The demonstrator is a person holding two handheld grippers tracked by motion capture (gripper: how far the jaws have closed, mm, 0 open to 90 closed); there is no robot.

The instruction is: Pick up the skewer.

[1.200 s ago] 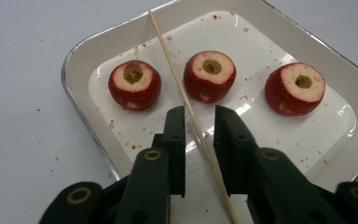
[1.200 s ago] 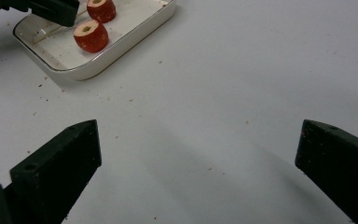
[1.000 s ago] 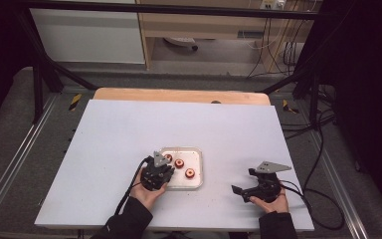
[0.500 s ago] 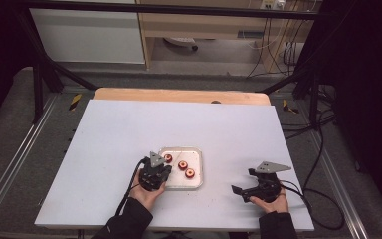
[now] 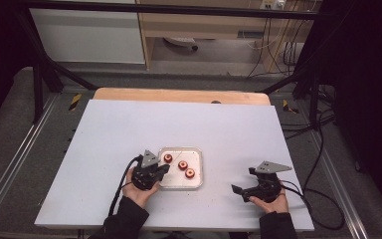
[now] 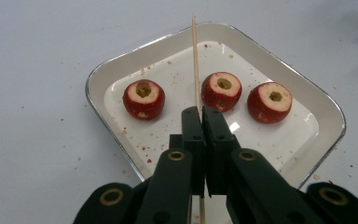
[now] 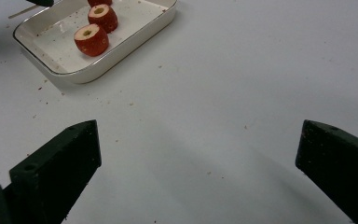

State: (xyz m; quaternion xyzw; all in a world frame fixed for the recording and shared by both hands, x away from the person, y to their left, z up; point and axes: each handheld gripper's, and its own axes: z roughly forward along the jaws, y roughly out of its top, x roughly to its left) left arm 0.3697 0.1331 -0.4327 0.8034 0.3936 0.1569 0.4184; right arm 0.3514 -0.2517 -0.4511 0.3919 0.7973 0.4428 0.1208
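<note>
Fingers of the left gripper (image 6: pixel 200 116) are clenched on a thin wooden skewer (image 6: pixel 195 60), and since a second ago that gripper has drawn back slightly toward the near-left rim of the shallow white rectangular tray (image 6: pixel 121 144). The stick now points over the tray, between the left (image 6: pixel 143 99) and middle (image 6: pixel 222 90) cored red fruit pieces, touching neither. Spearing looks about to begin. The right gripper (image 5: pixel 252 188) rests on the white surface (image 5: pixel 129 124), fingers released, well apart.

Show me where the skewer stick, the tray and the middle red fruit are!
skewer stick (image 6: pixel 195 60), left gripper view, on its bare shaft above the jaws.
tray (image 6: pixel 100 77), left gripper view, on its left rim.
middle red fruit (image 6: pixel 222 91), left gripper view, on its cut top.
</note>
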